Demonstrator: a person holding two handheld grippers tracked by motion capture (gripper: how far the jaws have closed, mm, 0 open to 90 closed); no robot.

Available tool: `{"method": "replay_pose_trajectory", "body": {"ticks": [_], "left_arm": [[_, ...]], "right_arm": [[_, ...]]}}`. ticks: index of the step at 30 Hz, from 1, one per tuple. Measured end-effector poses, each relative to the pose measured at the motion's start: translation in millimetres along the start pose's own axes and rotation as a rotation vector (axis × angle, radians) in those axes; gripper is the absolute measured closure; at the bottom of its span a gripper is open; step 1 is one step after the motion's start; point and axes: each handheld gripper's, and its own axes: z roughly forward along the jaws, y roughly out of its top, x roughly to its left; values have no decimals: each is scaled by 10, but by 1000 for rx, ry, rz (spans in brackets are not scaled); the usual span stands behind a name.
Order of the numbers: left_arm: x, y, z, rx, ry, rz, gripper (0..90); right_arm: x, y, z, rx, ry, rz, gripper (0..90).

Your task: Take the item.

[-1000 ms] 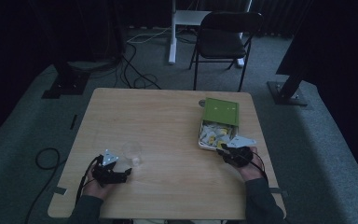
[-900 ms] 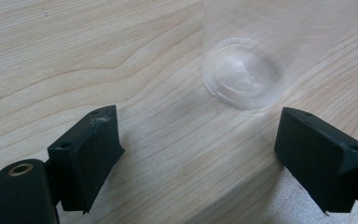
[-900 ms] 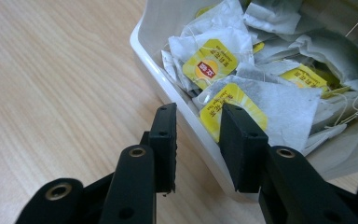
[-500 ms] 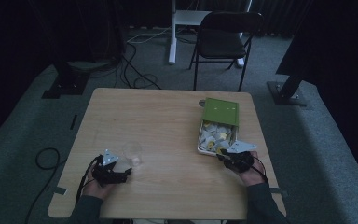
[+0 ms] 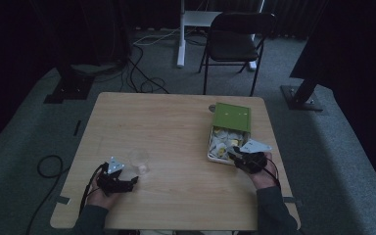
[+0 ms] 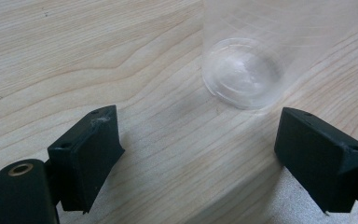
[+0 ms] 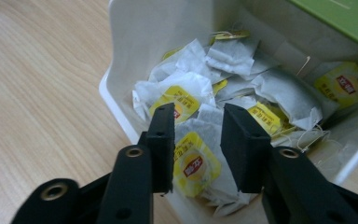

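From the high view, a light wooden table (image 5: 176,127) is sitting in a dim room, with a black folding chair (image 5: 235,44) standing beyond its far edge. A person's two forearms are coming in from the near side. The left gripper (image 5: 129,180) is resting near the table's near left corner, pointing right and slightly away, toward a clear plastic cup (image 5: 139,157) standing just beyond it. At the right side, an open tea bag box (image 5: 220,144) is lying with its long axis running from near to far, its green lid (image 5: 231,116) folded back at the far end. The right gripper (image 5: 234,157) is reaching into the box's near end, pointing left and away.

In the left gripper view, the left gripper (image 6: 198,140) is holding its two black jaws wide apart with nothing between them, hovering just over the wood. The transparent cup (image 6: 244,70) is standing upright just ahead, toward the right jaw, apart from both.

In the right gripper view, the right gripper (image 7: 196,116) is holding its jaws partly open, a narrow gap between them, over the white interior of the box (image 7: 121,93). Loose tea bags (image 7: 279,93) with yellow paper tags are lying heaped inside. One yellow-tagged tea bag (image 7: 193,168) is lying directly between and beneath the jaws; I cannot tell whether the jaws are touching it.
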Motion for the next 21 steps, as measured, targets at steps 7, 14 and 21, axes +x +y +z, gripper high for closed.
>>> {"method": "replay_pose_trajectory", "body": {"ticks": [7,14,21], "left_arm": [[0,0,0,0,0,0,151],[0,0,0,0,0,0,151],[1,0,-1,1,0,2,151]], "right_arm": [[44,37,70,13,-16,-11,600],[129,86,146,14,-17,-26,595],[210,169,207,13,-30,-53,594]]}}
